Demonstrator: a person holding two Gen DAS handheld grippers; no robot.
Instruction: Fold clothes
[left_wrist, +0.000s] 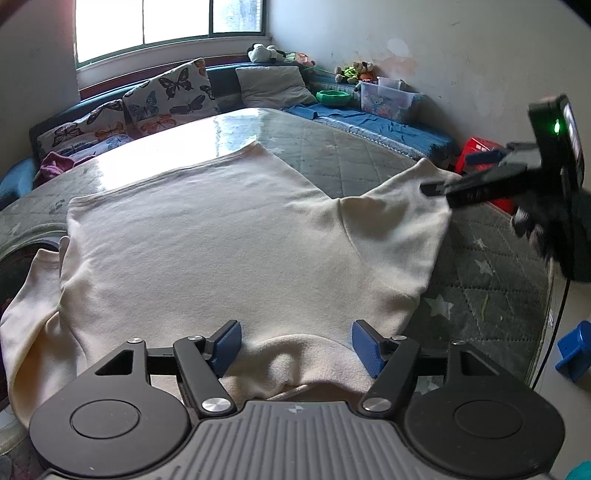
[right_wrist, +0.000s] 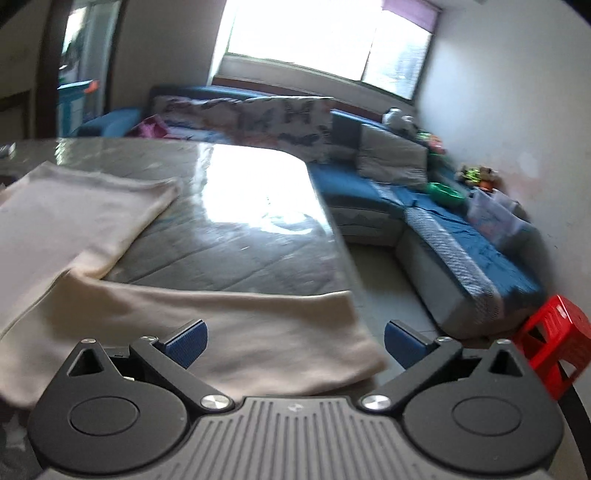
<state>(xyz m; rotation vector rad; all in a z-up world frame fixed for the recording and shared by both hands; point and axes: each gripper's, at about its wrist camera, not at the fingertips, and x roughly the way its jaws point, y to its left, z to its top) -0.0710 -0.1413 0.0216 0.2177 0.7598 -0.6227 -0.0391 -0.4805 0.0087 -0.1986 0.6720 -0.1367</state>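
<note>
The cream shirt (left_wrist: 221, 240) lies flat on the table (left_wrist: 369, 155), body spread out, so I can get at its edges. One sleeve (left_wrist: 399, 229) sticks out toward 2 o'clock, the other hangs off the table edge at 8 o'clock. My left gripper (left_wrist: 295, 347) sits over the near edge by the neck, jaws wide, holding nothing. My right gripper (right_wrist: 293, 345) is over the sleeve end, jaws wide too, with nothing in them. I think it is there to pinch the sleeve. A red stool (right_wrist: 554, 328) stands beyond, at 3 o'clock.
</note>
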